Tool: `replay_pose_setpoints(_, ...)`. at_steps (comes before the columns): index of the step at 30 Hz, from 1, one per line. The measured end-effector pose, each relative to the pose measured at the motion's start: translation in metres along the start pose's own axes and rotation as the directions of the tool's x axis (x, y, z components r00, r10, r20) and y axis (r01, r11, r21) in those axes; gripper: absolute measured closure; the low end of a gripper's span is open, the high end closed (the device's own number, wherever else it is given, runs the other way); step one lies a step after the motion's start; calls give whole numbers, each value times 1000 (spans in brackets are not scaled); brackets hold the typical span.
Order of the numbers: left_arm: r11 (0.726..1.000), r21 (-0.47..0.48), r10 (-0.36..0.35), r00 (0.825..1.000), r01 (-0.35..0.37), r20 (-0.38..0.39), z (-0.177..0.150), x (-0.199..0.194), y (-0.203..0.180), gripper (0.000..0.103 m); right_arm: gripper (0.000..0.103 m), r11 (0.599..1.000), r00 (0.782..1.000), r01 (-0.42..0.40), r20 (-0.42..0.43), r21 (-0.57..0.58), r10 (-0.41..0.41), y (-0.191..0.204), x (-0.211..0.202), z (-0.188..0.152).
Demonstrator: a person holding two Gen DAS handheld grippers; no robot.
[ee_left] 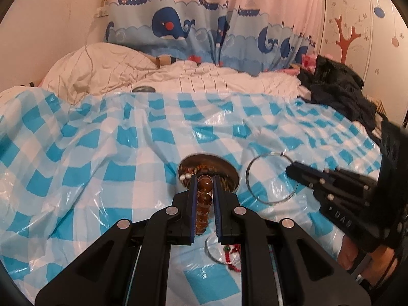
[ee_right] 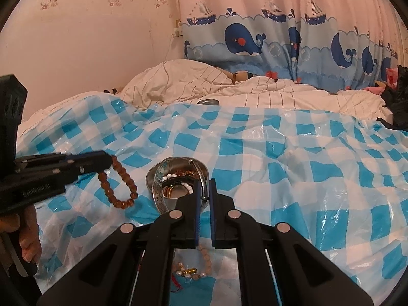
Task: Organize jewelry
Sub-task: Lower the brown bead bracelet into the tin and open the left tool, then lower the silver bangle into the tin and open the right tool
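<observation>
My left gripper (ee_left: 204, 182) is shut on an amber bead bracelet (ee_left: 204, 204); in the right wrist view the bracelet (ee_right: 118, 186) hangs from that gripper (ee_right: 108, 162), left of the metal bowl (ee_right: 178, 178). The bowl (ee_left: 209, 172) holds pearl and other jewelry. My right gripper (ee_right: 204, 186) is shut on a thin silver bangle (ee_right: 202, 176) over the bowl's near rim; in the left wrist view the bangle (ee_left: 271, 178) hangs from that gripper (ee_left: 289, 169), right of the bowl. A pale bead bracelet with pearls (ee_right: 199, 267) lies on the sheet under my right gripper.
A blue-and-white checked plastic sheet (ee_right: 306, 178) covers the bed. A thin ring and a red cord (ee_left: 229, 255) lie under my left gripper. A white duvet (ee_left: 204, 76), black clothes (ee_left: 339, 86) at right and a small grey lid (ee_left: 144, 89) lie behind.
</observation>
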State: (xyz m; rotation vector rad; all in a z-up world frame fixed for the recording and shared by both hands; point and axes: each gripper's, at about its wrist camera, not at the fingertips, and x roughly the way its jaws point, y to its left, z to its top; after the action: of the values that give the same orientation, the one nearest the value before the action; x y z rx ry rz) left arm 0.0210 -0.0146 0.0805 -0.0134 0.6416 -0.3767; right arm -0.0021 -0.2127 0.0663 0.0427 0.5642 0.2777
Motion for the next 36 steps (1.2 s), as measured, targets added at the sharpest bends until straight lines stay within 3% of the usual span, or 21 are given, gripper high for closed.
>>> replay_pose_setpoints(8, 995, -80, -57, 995, 64, 81, 21, -4, 7, 92, 96, 1000, 1000, 8, -2, 18, -8, -3, 7, 3)
replay_pose_setpoints(19, 968, -194, -143, 986, 158, 87, 27, 41, 11, 92, 96, 999, 1000, 24, -18, 22, -24, -8, 37, 13)
replay_pose_setpoints(23, 986, -162, -43, 999, 43, 6, 23, 71, 7, 91, 96, 1000, 999, 25, -46, 6, -24, -3, 55, 13)
replay_pose_setpoints(24, 989, -146, 8, 1000, -11, -22, 22, 77, 6, 90, 96, 1000, 998, 27, -50, 2, -27, -2, 57, 12)
replay_pose_setpoints(28, 992, -79, 98, 994, -101, -43, 17, 79, 0, 84, 96, 1000, 998, 24, -60, 2, -23, 1, 66, 11)
replay_pose_setpoints(32, 992, -27, 124, 992, -125, -31, 13, 69, -5, 76, 96, 1000, 998, 6, -60, -9, -7, 9, 74, 13)
replay_pose_setpoints(36, 992, -36, 117, 992, -119, -47, 7, 61, -1, 74, 96, 1000, 996, -14, -88, -2, 14, 12, 86, 9)
